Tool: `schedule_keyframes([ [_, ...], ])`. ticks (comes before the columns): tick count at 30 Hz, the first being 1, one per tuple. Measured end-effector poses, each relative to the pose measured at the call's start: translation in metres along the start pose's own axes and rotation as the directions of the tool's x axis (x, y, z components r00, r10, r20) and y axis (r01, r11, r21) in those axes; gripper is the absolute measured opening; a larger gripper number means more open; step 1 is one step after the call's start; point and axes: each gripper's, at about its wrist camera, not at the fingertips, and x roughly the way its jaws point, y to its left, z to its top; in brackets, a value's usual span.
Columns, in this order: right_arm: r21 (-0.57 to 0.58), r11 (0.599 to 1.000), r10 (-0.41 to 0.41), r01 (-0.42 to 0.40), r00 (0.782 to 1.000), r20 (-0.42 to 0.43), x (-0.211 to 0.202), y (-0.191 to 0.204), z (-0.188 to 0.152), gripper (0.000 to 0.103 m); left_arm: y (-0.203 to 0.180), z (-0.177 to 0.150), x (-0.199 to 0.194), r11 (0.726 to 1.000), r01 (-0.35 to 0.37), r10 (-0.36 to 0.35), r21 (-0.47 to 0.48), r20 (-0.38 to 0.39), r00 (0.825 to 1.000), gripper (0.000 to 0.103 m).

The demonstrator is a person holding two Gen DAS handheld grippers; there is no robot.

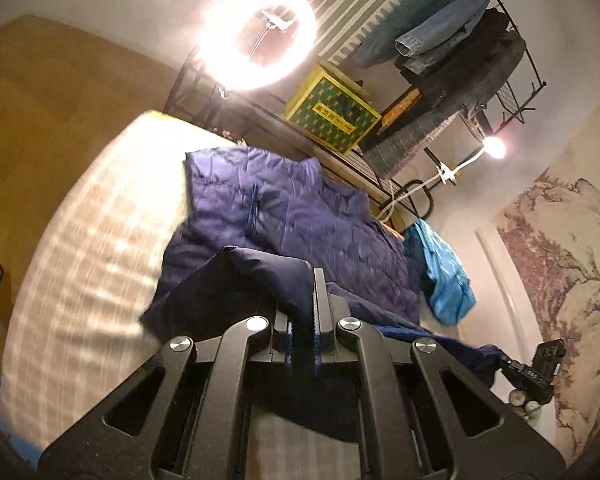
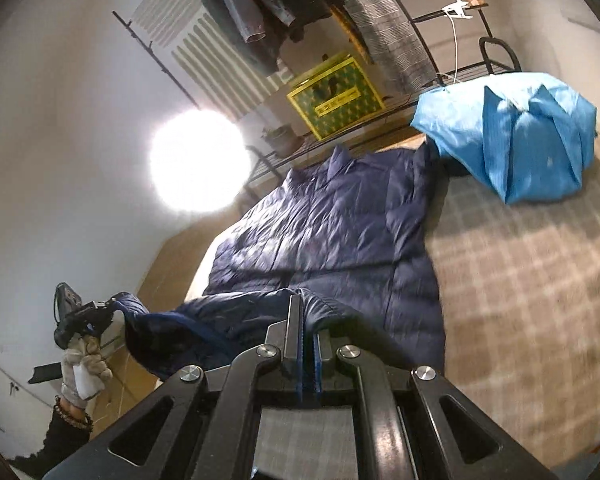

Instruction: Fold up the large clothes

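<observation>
A large navy quilted jacket [image 1: 284, 216] lies spread on a checked bed cover [image 1: 84, 248]. My left gripper [image 1: 304, 312] is shut on the jacket's near hem and lifts a fold of it. In the right wrist view the same jacket [image 2: 340, 216] lies flat, collar toward the far rack. My right gripper [image 2: 306, 320] is shut on the near hem at another spot. The left gripper [image 2: 96, 312] shows there at the left, held in a gloved hand, clamped on the raised hem corner.
A light blue garment [image 2: 516, 140] lies crumpled at the bed's far corner, also in the left wrist view [image 1: 444, 276]. A metal rack with hanging clothes [image 1: 452, 40] and a yellow-green box [image 1: 332, 108] stands behind. A bright ring light [image 1: 256, 36] glares.
</observation>
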Motion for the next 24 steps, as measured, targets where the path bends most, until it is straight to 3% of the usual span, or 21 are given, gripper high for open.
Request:
schedule_keyframes([
  [14,0.015,0.993,-0.117,0.117,0.993,-0.001,0.108,-0.034,0.101,0.000,0.012,0.082,0.127,0.995,-0.095,0.095,0.008,0.000,0.995,0.004],
  [24,0.013,0.974,-0.226,0.227,0.972,-0.066,0.199,-0.077,0.141,0.000,0.038,0.096,0.236,0.986,-0.164,0.164,0.013,-0.085,0.983,0.004],
])
